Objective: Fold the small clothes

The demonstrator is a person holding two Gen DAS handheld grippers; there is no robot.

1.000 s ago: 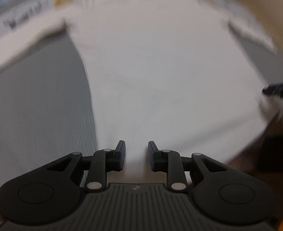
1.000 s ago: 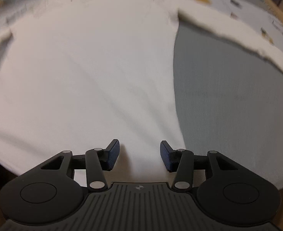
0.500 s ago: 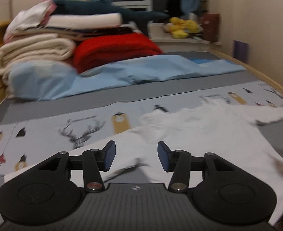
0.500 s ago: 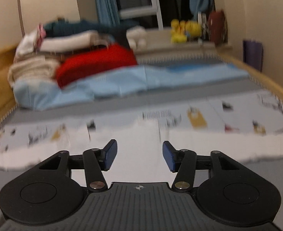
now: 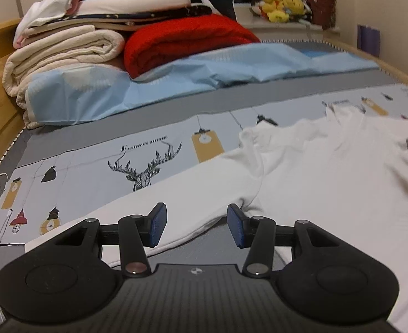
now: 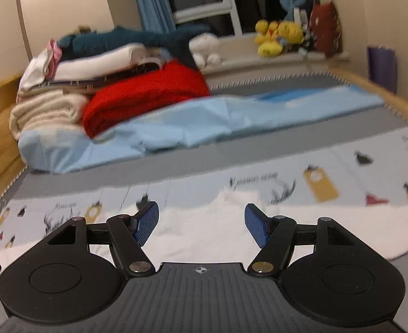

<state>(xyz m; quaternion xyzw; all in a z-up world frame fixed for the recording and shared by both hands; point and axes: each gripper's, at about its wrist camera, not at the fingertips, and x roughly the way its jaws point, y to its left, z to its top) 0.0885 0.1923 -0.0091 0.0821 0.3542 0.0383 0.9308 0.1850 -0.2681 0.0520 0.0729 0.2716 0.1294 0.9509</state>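
The white shirt [image 5: 315,172] lies spread flat on the bed [image 5: 65,127] (sleeves out to both sides); the left hand-held gripper [image 5: 197,226] hangs spread and empty above one sleeve, the right hand-held gripper [image 6: 201,224] is opening, nothing between its jaws

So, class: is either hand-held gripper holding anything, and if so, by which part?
Nothing is held. The left hand-held gripper is open and empty above the white shirt; the right hand-held gripper is opening, also empty.
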